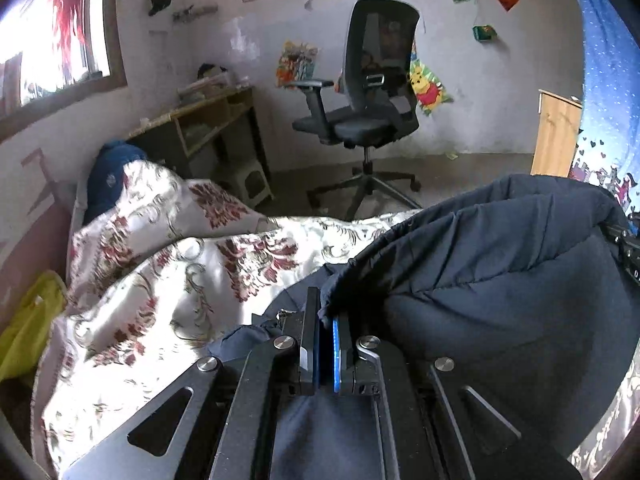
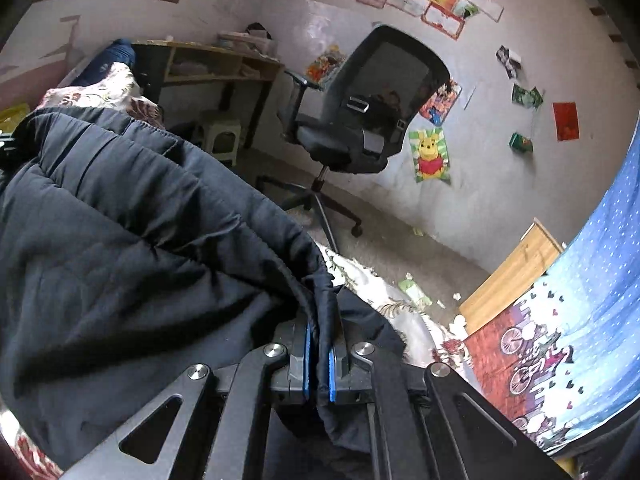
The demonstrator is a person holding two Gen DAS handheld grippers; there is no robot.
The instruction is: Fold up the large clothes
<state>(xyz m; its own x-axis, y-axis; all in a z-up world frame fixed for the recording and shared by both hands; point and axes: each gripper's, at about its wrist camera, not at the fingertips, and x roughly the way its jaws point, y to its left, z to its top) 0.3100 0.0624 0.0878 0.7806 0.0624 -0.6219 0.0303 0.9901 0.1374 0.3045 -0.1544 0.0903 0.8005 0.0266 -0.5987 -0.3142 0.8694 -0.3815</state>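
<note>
Right wrist view: office chair (image 2: 360, 120) beyond dark quilted jacket (image 2: 140, 220)

jacket (image 1: 500, 264): dark navy, quilted | bedspread (image 1: 168, 280): white, maroon floral pattern | office chair (image 1: 372, 92): grey-black | curtain (image 2: 592, 280): blue, white dots, hearts, bicycles | finger pads (image 2: 306, 360): blue

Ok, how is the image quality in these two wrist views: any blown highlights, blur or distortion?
Left wrist view: window blown out, glare on the floral quilt, strong fisheye bending. Right wrist view: evener light, office chair sharp, dark jacket underexposed with little fold detail, dark vignette at corners.
</note>
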